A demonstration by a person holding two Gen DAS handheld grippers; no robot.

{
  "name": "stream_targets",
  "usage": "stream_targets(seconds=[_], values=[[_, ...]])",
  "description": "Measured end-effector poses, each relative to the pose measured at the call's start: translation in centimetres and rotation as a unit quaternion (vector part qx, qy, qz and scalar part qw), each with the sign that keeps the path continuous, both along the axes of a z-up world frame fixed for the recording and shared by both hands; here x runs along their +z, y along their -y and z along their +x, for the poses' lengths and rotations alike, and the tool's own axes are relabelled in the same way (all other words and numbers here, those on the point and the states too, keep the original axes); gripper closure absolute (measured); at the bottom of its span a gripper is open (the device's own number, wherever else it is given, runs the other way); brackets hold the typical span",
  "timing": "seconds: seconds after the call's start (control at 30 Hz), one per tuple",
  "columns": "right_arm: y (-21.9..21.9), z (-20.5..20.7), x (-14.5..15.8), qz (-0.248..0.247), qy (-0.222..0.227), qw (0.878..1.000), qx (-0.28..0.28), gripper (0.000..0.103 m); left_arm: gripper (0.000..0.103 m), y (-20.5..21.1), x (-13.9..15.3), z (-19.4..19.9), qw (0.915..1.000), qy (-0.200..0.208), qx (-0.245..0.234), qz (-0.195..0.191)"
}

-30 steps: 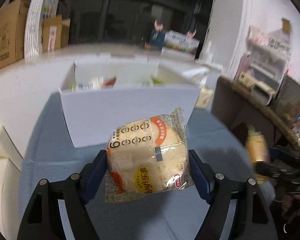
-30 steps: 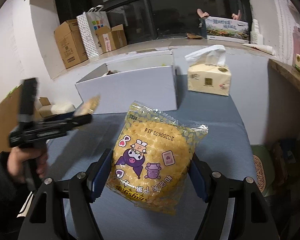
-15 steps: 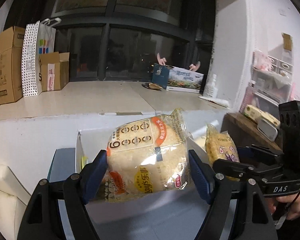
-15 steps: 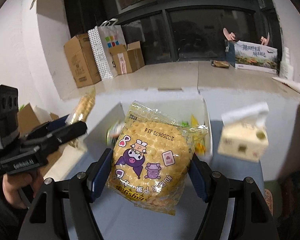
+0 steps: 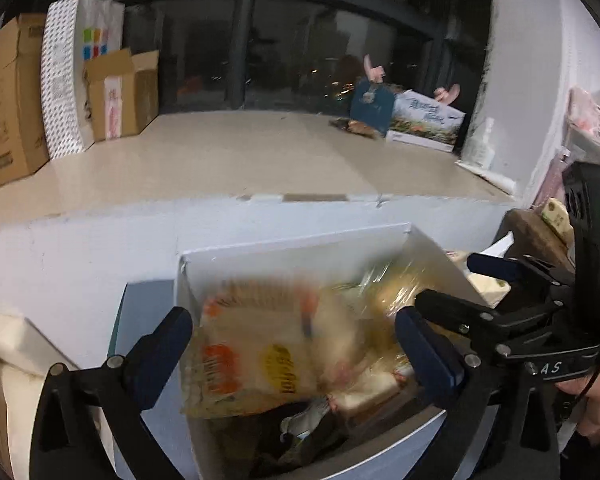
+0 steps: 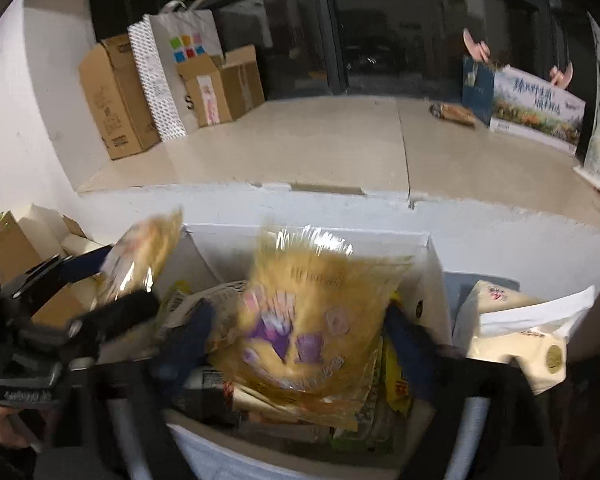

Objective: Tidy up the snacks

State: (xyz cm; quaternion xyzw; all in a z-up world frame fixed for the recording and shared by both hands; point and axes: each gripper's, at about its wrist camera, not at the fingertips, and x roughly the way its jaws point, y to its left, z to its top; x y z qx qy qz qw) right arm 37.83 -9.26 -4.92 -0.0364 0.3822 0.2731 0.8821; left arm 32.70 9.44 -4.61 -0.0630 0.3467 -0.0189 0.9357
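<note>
Both grippers hang over the open white box (image 5: 300, 240), which holds several snack packets. In the left wrist view the bread packet (image 5: 260, 356) is blurred and sits between the spread fingers of my left gripper (image 5: 292, 348), apart from both pads. In the right wrist view the yellow packet with purple cartoon figures (image 6: 312, 320) is blurred between the spread fingers of my right gripper (image 6: 300, 344), over the box (image 6: 432, 264). The right gripper also shows at the right of the left wrist view (image 5: 480, 292).
A tissue pack (image 6: 516, 340) stands right of the box. Behind it runs a white ledge (image 6: 340, 152) with cardboard boxes (image 6: 116, 96), a paper bag (image 6: 180, 64) and a printed carton (image 6: 536, 112) before a dark window. A cardboard box (image 5: 4, 380) lies left.
Both grippers moved forward over the box and opened. The bread packet and the yellow packet have left the pads and are dropping into the box.
</note>
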Motion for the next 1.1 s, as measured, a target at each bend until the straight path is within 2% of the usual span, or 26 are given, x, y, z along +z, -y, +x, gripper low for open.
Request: stream_targets(seconds=[0.17, 0.27, 0.33, 0.43, 0.57, 0.67, 0.8, 0.9, 1.03, 1.1], values=[[1.3, 0.2, -1.5, -0.001, -0.018, 1.000, -0.021, 0.000, 0.000, 0.1, -0.4, -1.0, 1.0000, 0.005, -0.001, 0.007], [2.4, -0.3, -1.3, 0.007, -0.012, 0.999, -0.031, 0.000, 0.000, 0.4, 0.0, -1.9, 0.9998, 0.014, 0.001, 0.013], [3.0, -1.0, -0.9, 0.019, -0.001, 0.999, -0.035, 0.000, 0.000, 1.0, 0.9, -3.1, 0.9989, 0.033, 0.006, 0.033], [3.7, -2.2, 0.2, 0.030, 0.025, 0.998, -0.039, 0.000, 0.000, 1.7, 2.8, -5.9, 0.9954, 0.077, 0.022, 0.053], [3.8, -5.1, 2.4, 0.025, 0.064, 0.997, -0.028, 0.000, 0.000, 2.4, 4.5, -9.6, 0.9922, 0.099, 0.042, 0.064], [3.6, -8.6, 4.4, 0.008, 0.114, 0.993, -0.023, 0.000, 0.000, 2.8, 5.7, -13.1, 0.9897, 0.113, 0.057, 0.067], [3.8, -13.4, 6.1, -0.013, 0.167, 0.986, -0.029, 0.000, 0.000, 3.0, 7.0, -17.7, 0.9882, 0.137, 0.058, 0.036], [4.2, -15.8, 6.7, -0.017, 0.133, 0.990, -0.033, 0.000, 0.000, 3.6, 7.3, -20.5, 0.9912, 0.122, 0.049, 0.016], [6.3, -19.8, 6.7, 0.025, 0.122, 0.992, -0.021, 0.000, 0.000, 4.8, 7.0, -24.1, 0.9923, 0.114, 0.033, 0.036], [7.7, -21.9, 6.1, 0.044, 0.111, 0.992, -0.031, 0.000, 0.000, 4.8, 6.8, -26.1, 0.9921, 0.116, 0.039, 0.028]])
